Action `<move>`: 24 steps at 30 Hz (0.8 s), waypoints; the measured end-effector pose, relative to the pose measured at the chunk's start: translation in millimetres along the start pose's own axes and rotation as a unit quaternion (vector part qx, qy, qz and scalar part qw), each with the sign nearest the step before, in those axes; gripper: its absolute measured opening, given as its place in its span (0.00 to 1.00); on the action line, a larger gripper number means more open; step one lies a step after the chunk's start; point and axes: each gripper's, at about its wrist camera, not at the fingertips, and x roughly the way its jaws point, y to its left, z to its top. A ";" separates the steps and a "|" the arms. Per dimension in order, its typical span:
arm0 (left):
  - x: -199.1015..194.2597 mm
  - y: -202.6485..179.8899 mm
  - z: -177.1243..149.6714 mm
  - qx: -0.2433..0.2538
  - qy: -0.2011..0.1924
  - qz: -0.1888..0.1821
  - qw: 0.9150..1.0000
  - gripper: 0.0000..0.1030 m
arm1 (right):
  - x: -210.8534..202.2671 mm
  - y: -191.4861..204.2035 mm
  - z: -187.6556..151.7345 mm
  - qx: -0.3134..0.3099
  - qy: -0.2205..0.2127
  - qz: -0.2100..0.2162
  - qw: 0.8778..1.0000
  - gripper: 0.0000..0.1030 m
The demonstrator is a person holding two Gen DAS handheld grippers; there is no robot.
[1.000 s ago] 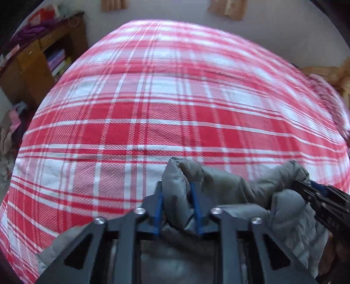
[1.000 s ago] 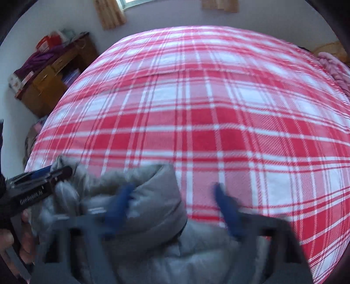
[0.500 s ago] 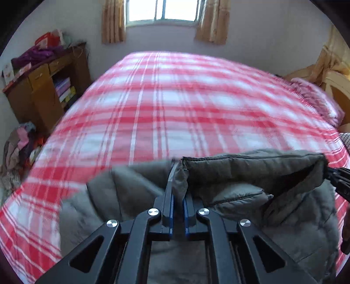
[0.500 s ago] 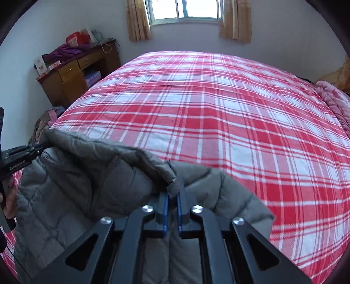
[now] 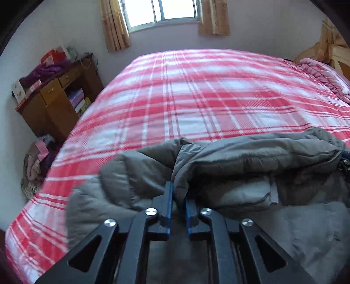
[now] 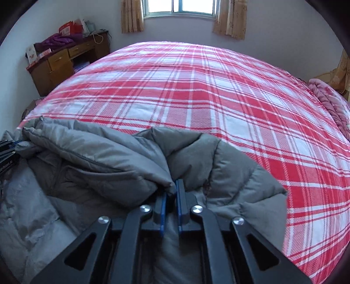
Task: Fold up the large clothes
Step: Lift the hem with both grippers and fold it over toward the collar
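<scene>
My left gripper (image 5: 179, 196) and right gripper (image 6: 171, 192) each pinch the grey jacket (image 6: 98, 157) over the bed (image 6: 196, 98), jaws just eased slightly wider.

Grey quilted jacket (image 5: 251, 166) bunched in front of me, black arms and blue pads on my left gripper (image 5: 179, 196) and right gripper (image 6: 171, 194). Beyond it the bedspread (image 6: 196, 91), red-and-white plaid. Brown wooden cabinet (image 5: 54, 102), tan curtains (image 6: 229, 17), pink blanket (image 5: 323, 76).
</scene>
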 end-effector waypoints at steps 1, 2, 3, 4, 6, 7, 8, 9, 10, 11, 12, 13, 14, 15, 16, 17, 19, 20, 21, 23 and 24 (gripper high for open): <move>-12.3 2.1 1.4 0.005 -0.010 0.004 1.000 0.37 | -5.0 -2.4 -0.6 0.003 -0.002 0.001 1.000 0.42; -23.0 5.0 2.5 0.006 -0.018 0.012 1.000 0.67 | -12.2 -6.5 -0.7 0.006 -0.007 0.001 1.000 0.49; -33.8 8.8 4.0 0.004 -0.032 0.016 0.999 0.79 | -18.1 -9.8 -1.1 0.006 -0.011 0.005 1.000 0.54; -48.5 15.1 5.6 -0.004 -0.059 0.016 0.998 0.87 | -25.3 -13.8 -1.2 0.006 -0.016 0.003 1.000 0.54; -62.5 23.0 13.6 -0.015 -0.087 0.016 0.996 0.87 | -41.7 -23.2 0.4 0.009 -0.022 -0.008 1.000 0.54; -63.7 26.6 23.6 -0.025 -0.091 0.026 0.995 0.87 | -47.2 -26.9 2.2 0.014 -0.028 -0.015 0.999 0.54; -61.4 28.9 34.4 -0.040 -0.094 0.040 0.994 0.87 | -53.9 -30.7 5.5 0.021 -0.037 -0.019 0.999 0.54; -55.8 29.2 43.8 -0.055 -0.092 0.058 0.993 0.87 | -57.9 -33.0 8.7 0.029 -0.044 -0.018 0.998 0.51; -49.1 28.7 50.3 -0.070 -0.084 0.071 0.991 0.87 | -61.2 -34.5 13.8 0.042 -0.054 -0.016 0.998 0.44; -40.8 27.4 55.8 -0.087 -0.073 0.080 0.990 0.87 | -62.5 -33.5 20.4 0.058 -0.063 -0.011 0.996 0.42; -27.8 23.5 60.4 -0.105 -0.061 0.085 0.989 0.87 | -61.0 -29.3 27.3 0.068 -0.067 -0.004 0.995 0.40; -18.8 18.5 61.2 -0.109 -0.056 0.091 0.988 0.87 | -58.1 -23.5 32.7 0.073 -0.071 0.000 0.995 0.40; -10.5 13.1 60.2 -0.111 -0.047 0.095 0.988 0.87 | -53.1 -14.4 38.6 0.078 -0.076 0.005 0.994 0.40; 0.0 6.3 56.8 -0.111 -0.034 0.091 0.989 0.87 | -47.1 -5.8 43.1 0.081 -0.079 0.015 0.993 0.40; 9.9 -1.0 51.2 -0.106 -0.024 0.083 0.991 0.87 | -42.5 0.4 45.7 0.081 -0.083 0.024 0.993 0.40; 18.3 -7.8 44.0 -0.098 -0.017 0.086 0.991 0.87 | -36.7 8.6 47.0 0.079 -0.086 0.033 0.993 0.40; 31.0 -16.3 31.9 -0.081 -0.008 0.099 0.992 0.87 | -21.9 23.5 43.1 0.080 -0.081 0.047 0.992 0.40; 39.9 -17.5 24.7 -0.078 0.005 0.100 0.992 0.87 | -12.9 30.4 38.1 0.075 -0.071 0.048 0.993 0.40; 45.4 -16.4 21.7 -0.080 0.014 0.097 0.992 0.87 | -6.2 34.7 33.1 0.071 -0.065 0.048 0.994 0.40; 55.4 -11.8 12.6 -0.096 0.024 0.078 0.992 0.88 | 8.1 40.5 18.7 0.062 -0.052 0.046 0.996 0.40; 57.3 -11.4 9.7 -0.098 0.020 0.076 0.992 0.88 | 12.2 40.5 12.4 0.060 -0.052 0.046 0.996 0.38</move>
